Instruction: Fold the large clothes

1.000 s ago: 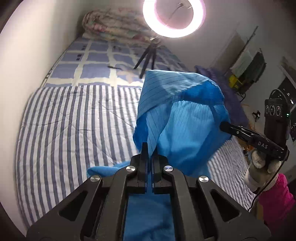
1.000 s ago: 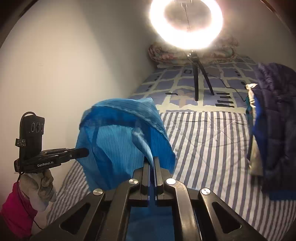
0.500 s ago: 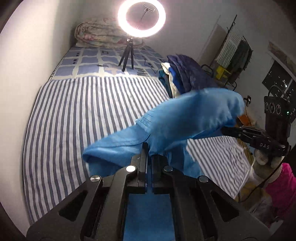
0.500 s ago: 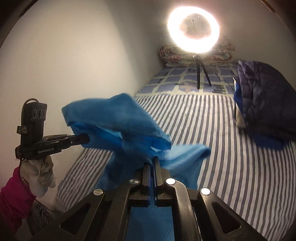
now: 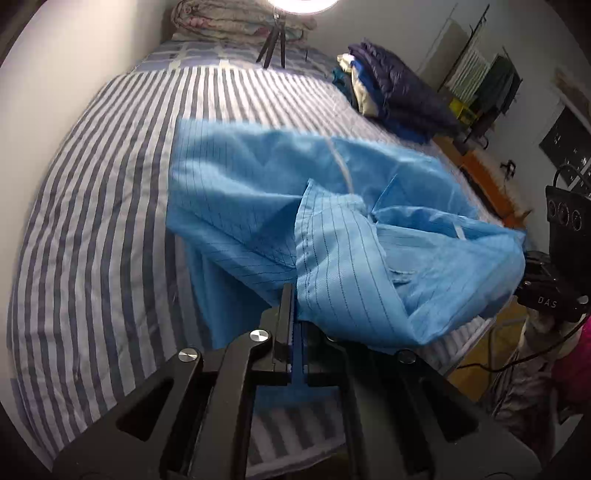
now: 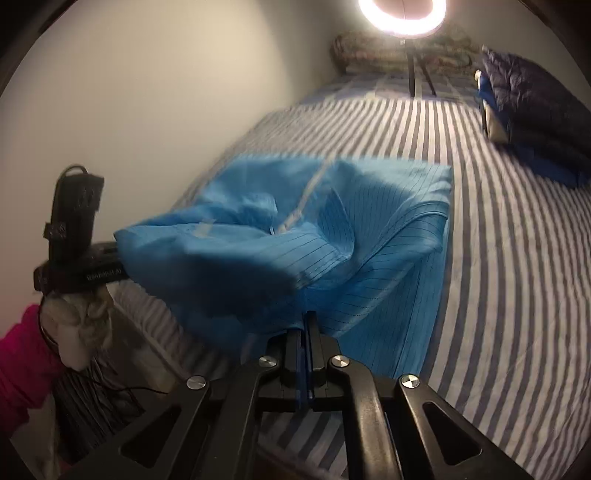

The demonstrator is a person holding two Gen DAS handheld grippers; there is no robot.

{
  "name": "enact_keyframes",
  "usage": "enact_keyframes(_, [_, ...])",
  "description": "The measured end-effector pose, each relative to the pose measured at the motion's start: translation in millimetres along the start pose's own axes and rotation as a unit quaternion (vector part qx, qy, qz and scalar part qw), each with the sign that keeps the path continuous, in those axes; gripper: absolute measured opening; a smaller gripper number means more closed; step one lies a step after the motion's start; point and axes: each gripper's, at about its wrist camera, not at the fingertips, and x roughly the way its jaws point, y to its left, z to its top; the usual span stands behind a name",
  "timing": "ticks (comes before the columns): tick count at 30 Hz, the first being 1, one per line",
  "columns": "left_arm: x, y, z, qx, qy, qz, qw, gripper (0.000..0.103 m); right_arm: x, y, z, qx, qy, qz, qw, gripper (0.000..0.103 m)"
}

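Note:
A large blue pinstriped garment (image 5: 280,192) spreads over the striped bed (image 5: 92,206), its far part lying flat and its near edge lifted. My left gripper (image 5: 294,295) is shut on the near edge of the cloth. In the right wrist view the same blue garment (image 6: 369,229) stretches out ahead, and my right gripper (image 6: 306,321) is shut on its near edge too. Each gripper shows at the side of the other's view, the right gripper (image 5: 550,291) and the left gripper (image 6: 85,273), with the cloth bunched against them.
A stack of folded dark and blue clothes (image 5: 391,88) lies at the bed's far right. A ring light on a tripod (image 6: 404,18) stands on the bed before a rolled quilt (image 5: 236,22). A wall (image 6: 147,92) runs along the left. A gloved hand with pink sleeve (image 6: 22,362) holds the left gripper.
Both grippers swung the garment forward and down over the bed. It hung bunched in the air before; now its far half lies spread flat on the stripes.

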Motion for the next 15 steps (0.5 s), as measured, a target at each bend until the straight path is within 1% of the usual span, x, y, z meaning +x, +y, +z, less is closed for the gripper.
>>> enact_keyframes(2, [0.8, -0.1, -9.4, 0.005, 0.009, 0.001, 0.9999, 0.000, 2.5, 1.5, -10.7, -0.012, 0.012, -0.004, 1.000, 0.001])
enact_keyframes(4, [-2.3, -3.9, -18.2, 0.013, 0.017, 0.004, 0.9998, 0.000, -1.6, -0.3, -19.1, -0.012, 0.023, -0.001, 1.000, 0.006])
enact_keyframes(5, [-6.3, -6.5, -23.0, 0.018, 0.021, 0.003, 0.9996, 0.003, -5.7, -0.6, -22.5, -0.016, 0.025, -0.004, 1.000, 0.008])
enact_keyframes(6, [-10.3, -8.6, -26.6, 0.023, 0.023, 0.002, 0.9995, 0.005, -12.5, -1.1, -25.3, -0.020, 0.025, -0.012, 0.999, 0.019])
enact_keyframes(7, [-15.2, -10.4, -30.4, 0.027, 0.023, 0.000, 0.9993, 0.013, -17.3, -1.6, -26.8, -0.023, 0.024, -0.014, 0.999, 0.028])
enact_keyframes(8, [-21.1, -11.7, -36.1, 0.033, 0.023, -0.003, 0.9992, 0.024, -24.8, -4.2, -29.3, -0.023, 0.022, -0.012, 0.999, 0.030])
enact_keyframes(9, [-26.2, -12.2, -38.5, 0.038, 0.022, -0.003, 0.9990, 0.030, -31.8, -7.8, -31.2, -0.019, 0.019, -0.007, 1.000, 0.030])
enact_keyframes(10, [-30.4, -13.1, -43.6, 0.040, 0.021, -0.002, 0.9990, 0.041, -38.9, -12.2, -32.8, -0.011, 0.015, -0.002, 1.000, 0.030])
enact_keyframes(11, [-37.3, -13.4, -47.0, 0.039, 0.020, -0.002, 0.9990, 0.043, -45.2, -16.3, -35.1, -0.002, 0.009, 0.005, 1.000, 0.031])
enact_keyframes(13, [-49.5, -9.0, -50.1, 0.025, 0.011, -0.014, 0.9995, 0.044, -54.7, -24.8, -39.3, 0.021, -0.001, 0.016, 1.000, 0.038])
enact_keyframes(14, [-54.2, -2.9, -48.5, 0.008, 0.005, -0.021, 0.9997, 0.050, -57.0, -32.7, -38.3, 0.041, -0.007, 0.021, 0.999, 0.042])
enact_keyframes(15, [-56.4, 5.0, -46.0, -0.012, 0.000, -0.029, 0.9995, 0.055, -56.7, -39.2, -37.6, 0.060, -0.012, 0.027, 0.998, 0.048])
